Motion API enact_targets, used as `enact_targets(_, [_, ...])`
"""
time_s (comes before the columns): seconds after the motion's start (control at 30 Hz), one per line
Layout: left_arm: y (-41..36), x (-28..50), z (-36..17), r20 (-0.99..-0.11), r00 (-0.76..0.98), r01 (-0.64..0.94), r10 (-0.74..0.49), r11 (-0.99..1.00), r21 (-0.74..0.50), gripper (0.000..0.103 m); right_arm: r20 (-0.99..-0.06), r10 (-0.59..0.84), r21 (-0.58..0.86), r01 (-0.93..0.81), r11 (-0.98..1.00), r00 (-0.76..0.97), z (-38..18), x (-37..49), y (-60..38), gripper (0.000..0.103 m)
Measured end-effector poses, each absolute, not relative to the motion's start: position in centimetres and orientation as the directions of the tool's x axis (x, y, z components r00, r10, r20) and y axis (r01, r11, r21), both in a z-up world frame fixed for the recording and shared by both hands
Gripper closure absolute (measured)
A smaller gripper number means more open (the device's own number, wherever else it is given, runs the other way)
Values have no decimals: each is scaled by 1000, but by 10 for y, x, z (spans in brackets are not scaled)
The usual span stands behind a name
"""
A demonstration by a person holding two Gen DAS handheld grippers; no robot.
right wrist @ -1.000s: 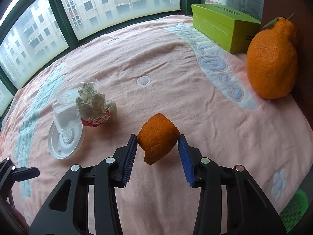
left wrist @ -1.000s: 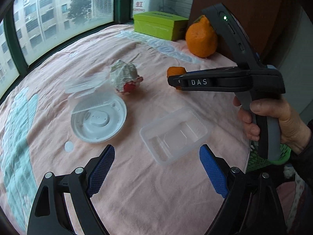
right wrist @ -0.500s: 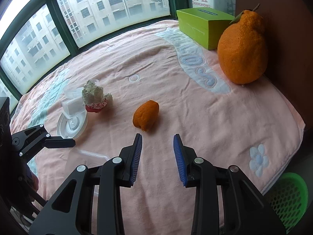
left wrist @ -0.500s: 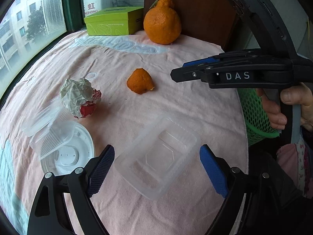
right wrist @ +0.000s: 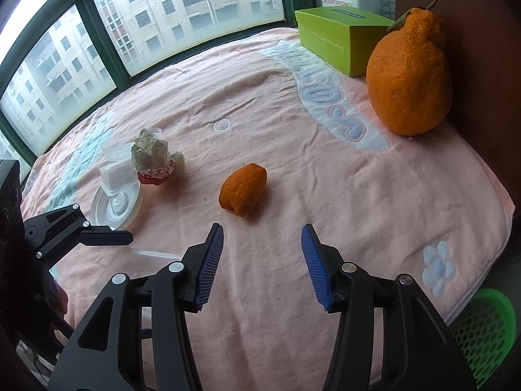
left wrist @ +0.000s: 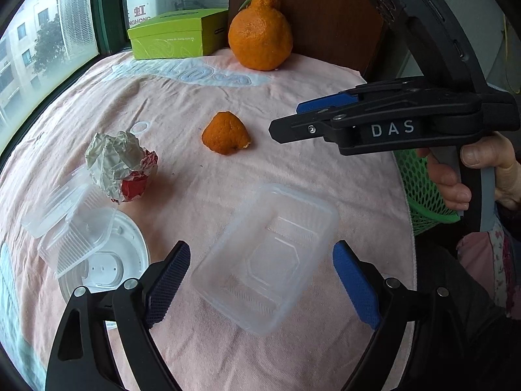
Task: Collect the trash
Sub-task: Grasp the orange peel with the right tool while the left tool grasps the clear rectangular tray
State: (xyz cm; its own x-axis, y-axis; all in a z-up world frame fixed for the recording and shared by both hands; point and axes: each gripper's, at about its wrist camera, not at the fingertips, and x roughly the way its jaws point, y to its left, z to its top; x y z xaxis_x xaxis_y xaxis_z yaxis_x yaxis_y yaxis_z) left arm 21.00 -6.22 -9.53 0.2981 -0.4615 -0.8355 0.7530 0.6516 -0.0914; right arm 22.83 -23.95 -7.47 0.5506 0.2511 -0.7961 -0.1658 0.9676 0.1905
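A piece of orange peel lies on the pink towel in the middle of the table. A crumpled paper wrapper lies to its left. A clear plastic tray lies between the open jaws of my left gripper, not touched. A second clear box rests on a white plastic lid at the left. My right gripper is open and empty, short of the peel. It shows side-on in the left wrist view.
A big whole orange and a green box stand at the back. A green mesh basket sits below the table's right edge. Windows run along the far side.
My right gripper let go of the orange peel, drew back and opened wider; the peel now lies on the towel. My left gripper moved up to the clear tray.
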Motion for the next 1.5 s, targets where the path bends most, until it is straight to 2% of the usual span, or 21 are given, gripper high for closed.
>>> enact_targets(0.33, [-68, 206, -102, -847, 298, 789, -441, 613, -42, 10, -795, 256, 189, -176, 966, 550, -74, 229, -237, 49])
enact_targets(0.37, [-67, 206, -102, -841, 307, 786, -446, 616, -40, 13, -795, 254, 187, -177, 966, 550, -75, 230, -236, 49])
enact_targets(0.43, [-66, 205, -101, -835, 306, 782, -457, 622, -54, 27, -796, 255, 187, -178, 966, 550, -74, 232, -235, 49])
enact_targets(0.7, [-57, 191, -96, -818, 349, 747, -457, 663, -52, 41, -800, 251, 172, -192, 966, 545, -79, 252, -216, 49])
enact_targets(0.87, [-44, 182, -90, -819, 367, 722, -442, 690, -49, 43, -819, 227, 151, -184, 971, 527, -93, 271, -203, 50])
enact_targets(1.0, [-33, 178, -89, -821, 376, 693, -430, 719, -59, 44, -830, 180, 111, -161, 981, 528, -101, 277, -200, 62])
enact_targets(1.1, [-28, 176, -88, -822, 387, 665, -418, 744, -65, 45, -822, 179, 113, -153, 982, 541, -100, 273, -203, 65])
enact_targets(1.5, [-49, 154, -63, -795, 400, 655, -457, 749, -100, 45, -779, 199, 164, -113, 980, 594, -72, 181, -254, 68])
